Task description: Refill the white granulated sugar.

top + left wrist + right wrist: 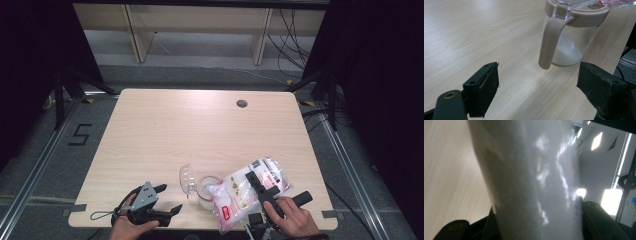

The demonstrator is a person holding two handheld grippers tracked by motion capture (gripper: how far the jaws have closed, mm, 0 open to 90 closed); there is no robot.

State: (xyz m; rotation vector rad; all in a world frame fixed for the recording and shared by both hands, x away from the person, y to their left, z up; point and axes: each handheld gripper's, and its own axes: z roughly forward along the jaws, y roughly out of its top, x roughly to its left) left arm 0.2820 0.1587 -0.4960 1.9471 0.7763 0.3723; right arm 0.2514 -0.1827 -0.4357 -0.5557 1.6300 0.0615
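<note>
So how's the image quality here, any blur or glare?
Right gripper view: the bag sits too close, a soft blur with glare streaks. Left gripper view: jar sharp, jaws slightly soft. High view: evenly lit table, dark surroundings.

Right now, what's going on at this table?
A person is pouring white granules from a clear plastic bag with red print into a clear jar with a beige rim and handle, its clear lid flipped open. The right tool is shut on the bag, tilting it over the jar. The left tool waits open beside the jar, which is partly filled.
</note>
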